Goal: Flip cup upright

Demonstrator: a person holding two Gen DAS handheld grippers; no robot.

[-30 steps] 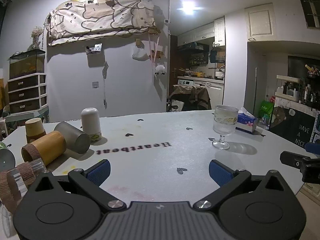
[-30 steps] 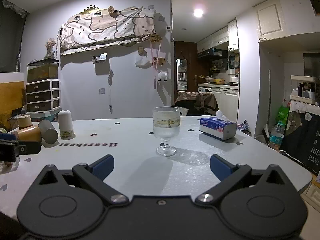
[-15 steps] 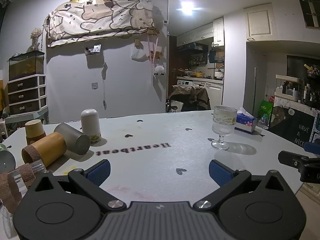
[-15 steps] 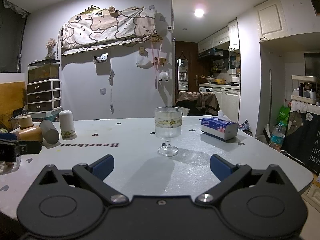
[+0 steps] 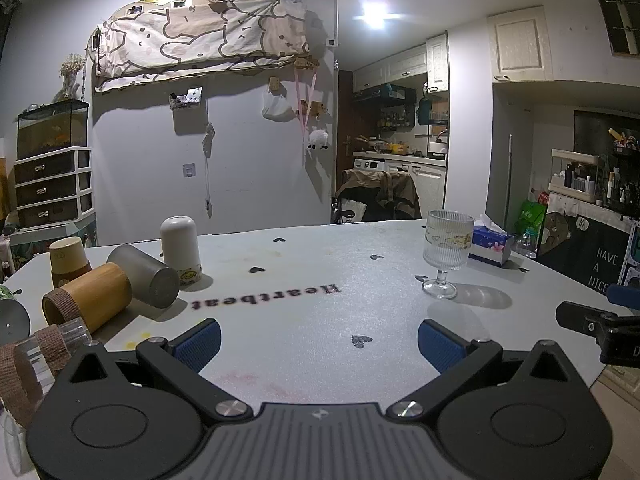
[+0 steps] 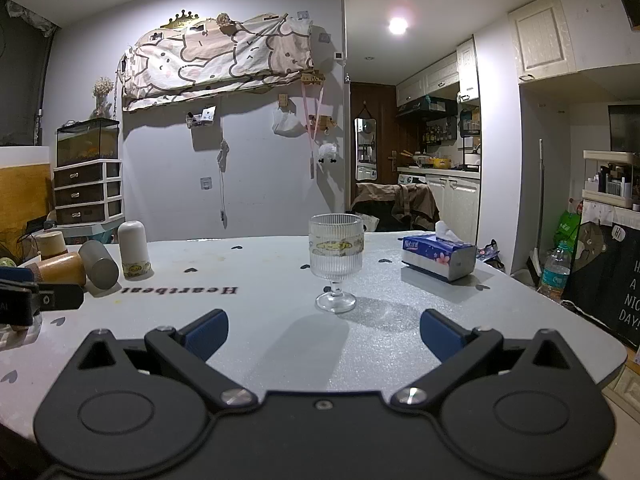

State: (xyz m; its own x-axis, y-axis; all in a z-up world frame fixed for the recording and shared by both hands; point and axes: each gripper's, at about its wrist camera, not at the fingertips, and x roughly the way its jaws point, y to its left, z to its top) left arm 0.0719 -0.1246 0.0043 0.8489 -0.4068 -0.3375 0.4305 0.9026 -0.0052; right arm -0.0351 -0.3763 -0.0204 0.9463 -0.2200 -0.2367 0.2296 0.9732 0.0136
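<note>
Stemmed glass cup (image 6: 336,263) upright on the tabletop (image 6: 280,320)
It stands mid-frame, apart, beyond the wide, empty right gripper (image 6: 324,330); left gripper (image 5: 319,344) likewise wide.

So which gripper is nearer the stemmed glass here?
Right. The right gripper faces the stemmed glass head-on; the left gripper sits farther off to its left.

table (image 6: 280,320): white, heart-printed | on it: upright glass cup (image 6: 336,266) | tissue box (image 6: 438,256) | toppled cylinders (image 5: 120,284)
</note>
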